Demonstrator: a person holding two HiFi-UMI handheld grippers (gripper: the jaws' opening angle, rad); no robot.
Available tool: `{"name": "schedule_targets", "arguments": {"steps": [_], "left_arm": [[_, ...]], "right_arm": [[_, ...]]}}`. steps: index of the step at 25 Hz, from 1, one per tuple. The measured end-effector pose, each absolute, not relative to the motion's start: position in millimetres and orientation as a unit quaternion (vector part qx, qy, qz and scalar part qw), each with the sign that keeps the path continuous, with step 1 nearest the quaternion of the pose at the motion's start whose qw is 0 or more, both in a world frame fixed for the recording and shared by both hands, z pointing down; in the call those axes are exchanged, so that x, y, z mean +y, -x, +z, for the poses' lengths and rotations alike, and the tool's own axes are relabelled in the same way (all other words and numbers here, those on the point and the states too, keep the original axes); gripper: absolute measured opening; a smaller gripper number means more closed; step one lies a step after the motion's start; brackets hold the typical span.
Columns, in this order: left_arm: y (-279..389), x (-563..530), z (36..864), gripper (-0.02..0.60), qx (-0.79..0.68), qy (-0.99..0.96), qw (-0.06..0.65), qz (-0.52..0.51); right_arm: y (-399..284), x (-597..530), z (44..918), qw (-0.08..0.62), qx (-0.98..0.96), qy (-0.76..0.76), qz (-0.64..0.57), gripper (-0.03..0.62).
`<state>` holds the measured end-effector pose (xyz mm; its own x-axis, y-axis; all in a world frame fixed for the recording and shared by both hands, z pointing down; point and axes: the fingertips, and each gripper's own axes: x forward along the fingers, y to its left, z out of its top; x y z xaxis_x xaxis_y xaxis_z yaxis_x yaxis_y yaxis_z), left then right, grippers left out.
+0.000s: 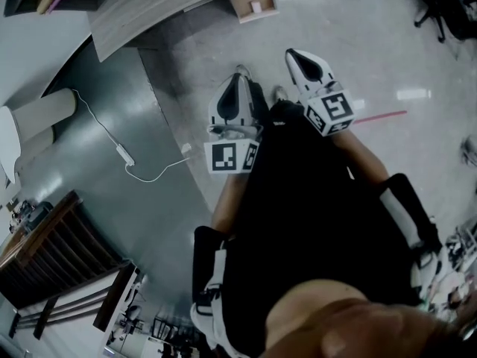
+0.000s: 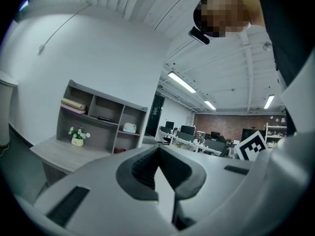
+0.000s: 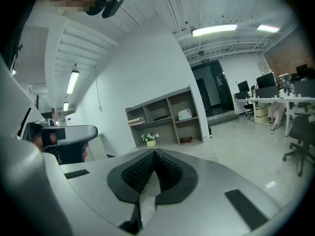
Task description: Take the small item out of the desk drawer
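An open wooden drawer (image 1: 252, 3) juts from the grey wood desk (image 1: 149, 6) at the top of the head view. A small white item (image 1: 256, 7) lies inside it. My left gripper (image 1: 239, 77) is held over the floor, well short of the drawer, with its jaws together and nothing between them. My right gripper (image 1: 293, 53) is beside it, a little nearer the drawer, also shut and empty. In the left gripper view the left gripper (image 2: 158, 151) points at the desk (image 2: 54, 154) and its shelf unit (image 2: 98, 119). The right gripper (image 3: 154, 152) faces the same shelf unit (image 3: 165, 114).
A white cable with an adapter (image 1: 123, 155) trails over the grey floor at the left. A dark slatted rack (image 1: 52, 252) stands at the lower left. An office chair (image 1: 440, 2) is at the far right, and a red line (image 1: 380, 116) marks the floor.
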<state>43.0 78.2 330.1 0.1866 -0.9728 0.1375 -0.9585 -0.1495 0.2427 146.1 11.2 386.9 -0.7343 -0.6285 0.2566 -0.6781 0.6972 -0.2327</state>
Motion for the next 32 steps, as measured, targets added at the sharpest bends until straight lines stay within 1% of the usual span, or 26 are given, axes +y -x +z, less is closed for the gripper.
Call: {"name": "schedule_targets", "arguments": {"steps": [12,17,23,32], "left_arm": [[-8,-15,340,-0.008,-0.598,-0.788,0.145,-0.033],[9,-58,340,-0.008,-0.591,-0.79,0.158,-0.039],[27,-85,360,-0.008,-0.577,-0.797,0.177,-0.028],[38,-121,382,-0.008,-0.564,-0.802,0.195,-0.028]], "right_arm": [[-107,-69,411,0.095,-0.896,-0.396,0.176,-0.002],[-87,-110,434,0.116,-0.893,-0.398,0.176,-0.002],[-70,-147,468,0.136,-0.877,-0.419,0.192,-0.001],[-48,-187,551,0.195,-0.857,-0.416,0.235,0.002]]}}
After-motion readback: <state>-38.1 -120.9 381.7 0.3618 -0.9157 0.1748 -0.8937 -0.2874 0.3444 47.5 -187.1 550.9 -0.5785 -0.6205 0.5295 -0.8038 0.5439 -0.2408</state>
